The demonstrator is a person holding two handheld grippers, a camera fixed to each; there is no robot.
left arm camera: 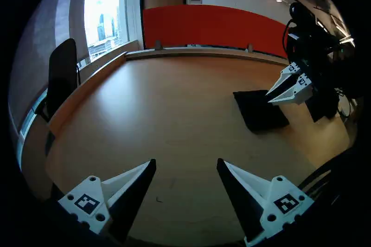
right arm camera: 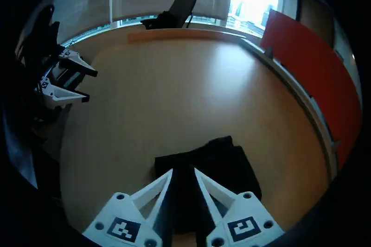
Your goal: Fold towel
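Observation:
A black towel (left arm camera: 259,110) (right arm camera: 218,168) lies folded into a small block on the wooden table (left arm camera: 176,108) (right arm camera: 185,89). My right gripper (right arm camera: 183,171) (left arm camera: 268,98) sits at the towel's edge, its fingers drawn close with dark cloth between them. It looks shut on the towel, though the pinch itself is hard to see. My left gripper (left arm camera: 185,162) (right arm camera: 92,86) hovers over bare table well away from the towel, with its fingers spread wide and nothing between them.
A black office chair (left arm camera: 62,75) (right arm camera: 178,8) stands by the windows beyond the table's raised wooden edge. A red partition (left arm camera: 213,27) (right arm camera: 315,75) runs along the far side. Dark equipment and cables (left arm camera: 331,101) sit near the right gripper.

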